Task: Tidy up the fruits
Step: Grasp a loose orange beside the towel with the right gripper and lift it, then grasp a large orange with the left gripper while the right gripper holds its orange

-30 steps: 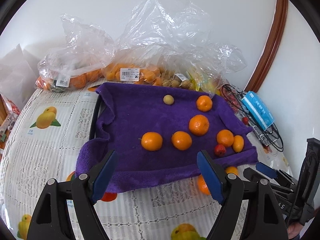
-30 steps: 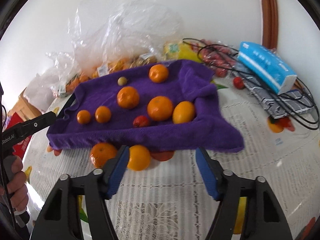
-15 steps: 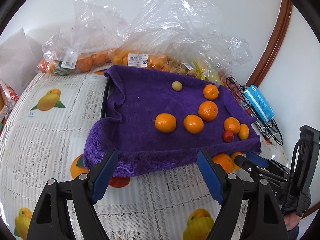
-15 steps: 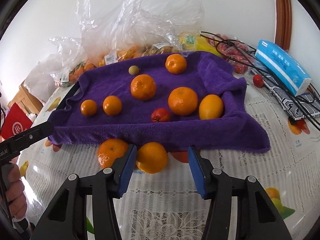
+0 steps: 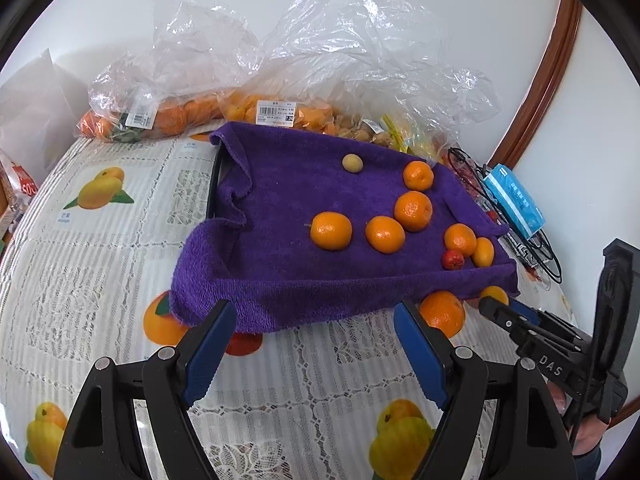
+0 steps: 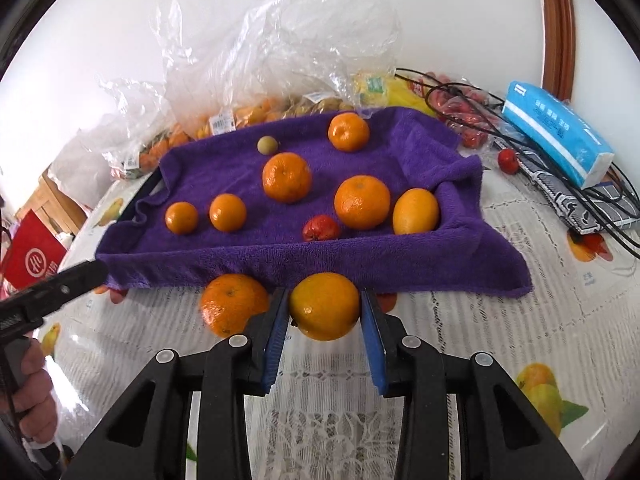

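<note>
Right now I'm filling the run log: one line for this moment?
right gripper: closing around orange | left gripper: open, empty | purple towel: eight fruits

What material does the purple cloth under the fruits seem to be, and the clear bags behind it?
The purple cloth looks like soft terry or microfibre: matte, fuzzy pile, limp folds at its edges. The clear bags look like thin plastic film: transparent, glossy, sharply crinkled, with printed price labels stuck on.

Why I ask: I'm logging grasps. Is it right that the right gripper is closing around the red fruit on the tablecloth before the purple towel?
Not the red fruit: the right gripper is closing around an orange on the tablecloth before the purple towel, per the right wrist view.
</note>
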A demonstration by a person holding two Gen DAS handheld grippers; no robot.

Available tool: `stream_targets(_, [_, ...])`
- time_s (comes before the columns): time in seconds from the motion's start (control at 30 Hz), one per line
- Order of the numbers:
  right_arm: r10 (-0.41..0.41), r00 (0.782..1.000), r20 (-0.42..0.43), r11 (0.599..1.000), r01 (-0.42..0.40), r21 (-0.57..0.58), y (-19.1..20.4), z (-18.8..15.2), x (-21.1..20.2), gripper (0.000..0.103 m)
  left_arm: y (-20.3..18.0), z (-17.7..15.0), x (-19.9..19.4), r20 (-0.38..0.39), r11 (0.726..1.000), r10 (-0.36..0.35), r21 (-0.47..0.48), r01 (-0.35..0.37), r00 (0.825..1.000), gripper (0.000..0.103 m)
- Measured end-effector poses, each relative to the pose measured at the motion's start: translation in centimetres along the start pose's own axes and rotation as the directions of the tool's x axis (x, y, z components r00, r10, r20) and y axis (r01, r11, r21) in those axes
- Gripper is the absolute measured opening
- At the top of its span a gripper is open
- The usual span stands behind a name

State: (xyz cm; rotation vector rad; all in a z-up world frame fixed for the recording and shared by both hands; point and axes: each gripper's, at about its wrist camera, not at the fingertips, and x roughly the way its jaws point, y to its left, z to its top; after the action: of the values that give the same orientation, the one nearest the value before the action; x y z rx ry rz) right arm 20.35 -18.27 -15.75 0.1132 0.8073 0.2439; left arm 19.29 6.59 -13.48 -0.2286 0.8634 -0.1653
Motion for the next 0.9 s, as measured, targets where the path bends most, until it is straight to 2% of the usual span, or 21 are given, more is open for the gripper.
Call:
stream_targets(0.53, [-0.051,0.998,0.048,0.999,0.051,0.002,-2.9,-2.1,-4.1,0.036,-3.1,-2.0,0.5,-0.059,0.998,-0.023,0.053,0.026,0.998,0.079])
stream_targets(0.9, [-0.066,0.996,0.061,0.998,0.065,0.012,-4.7,-2.8,-4.8,0.036,-5.6,-2.4,0.9,-0.071,0.994,-0.061,0.083,0.067,0.996,0.081])
